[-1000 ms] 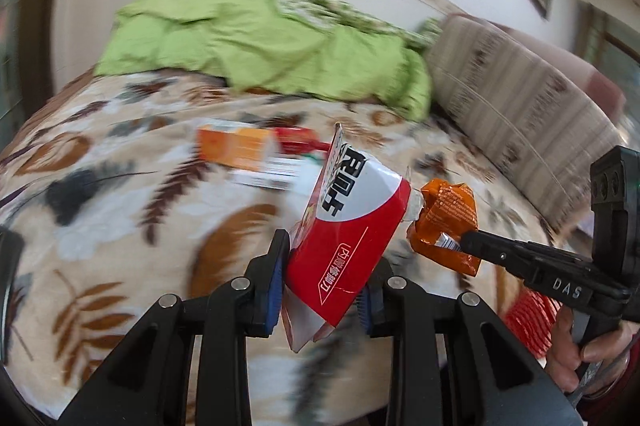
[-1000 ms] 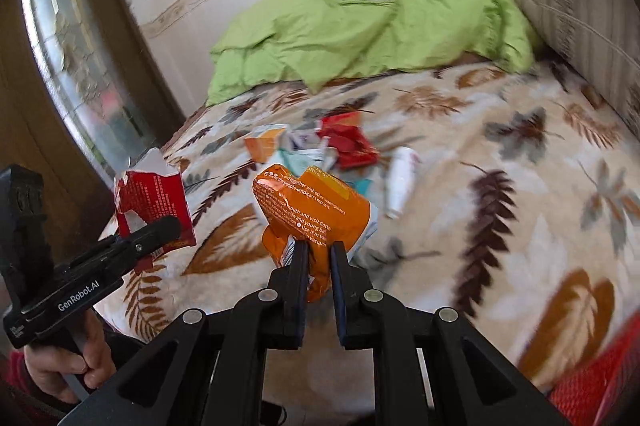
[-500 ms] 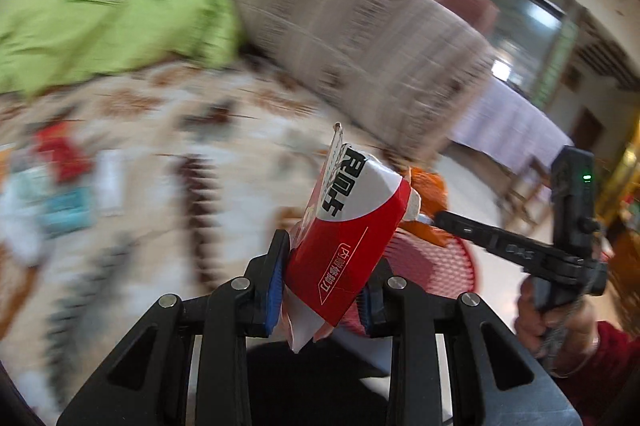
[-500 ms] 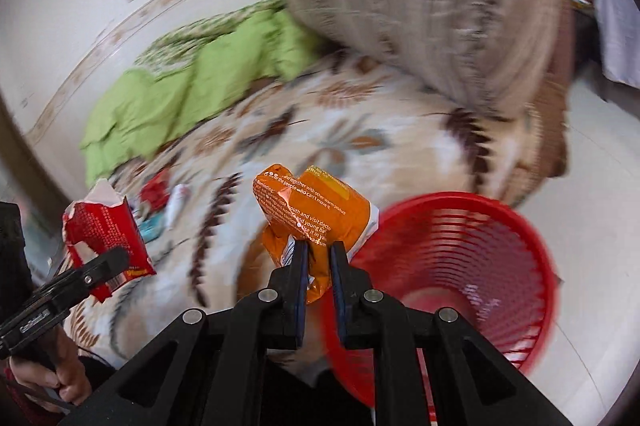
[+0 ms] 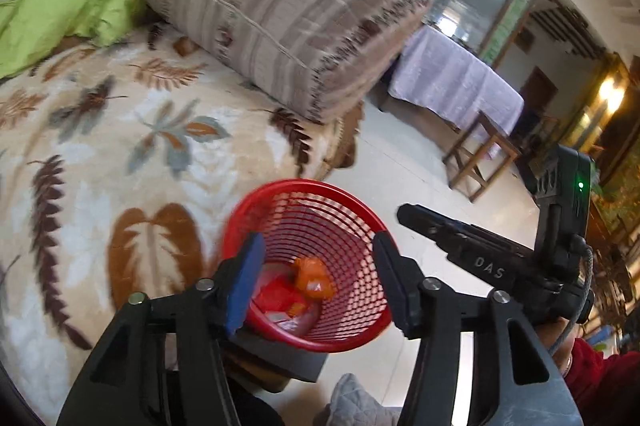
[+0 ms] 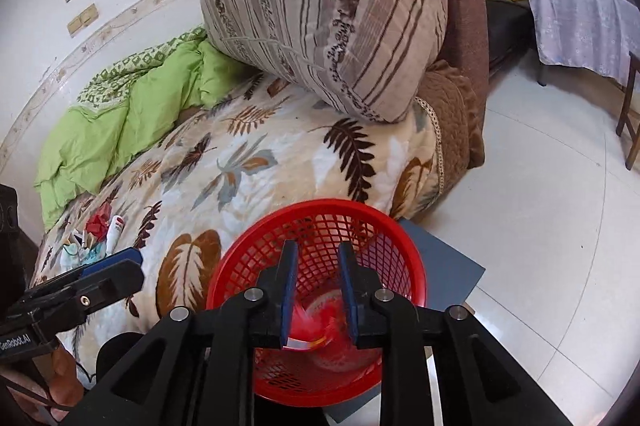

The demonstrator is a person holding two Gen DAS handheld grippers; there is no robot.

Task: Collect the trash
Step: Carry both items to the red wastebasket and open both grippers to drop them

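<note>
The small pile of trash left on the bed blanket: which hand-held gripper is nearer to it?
Left. In the right wrist view, the left hand-held gripper hangs just beside the trash pile, while the right hand-held gripper, jaws opening, is over the red basket, farther away.

Orange wrapper [image 5: 313, 277] inside red basket [image 5: 360, 310]

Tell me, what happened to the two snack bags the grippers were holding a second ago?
Both grippers swung from the bed to the red basket and let go: the orange wrapper and red packet now lie inside. The left gripper and right gripper are opening. Leftover trash stayed on the bed.
</note>
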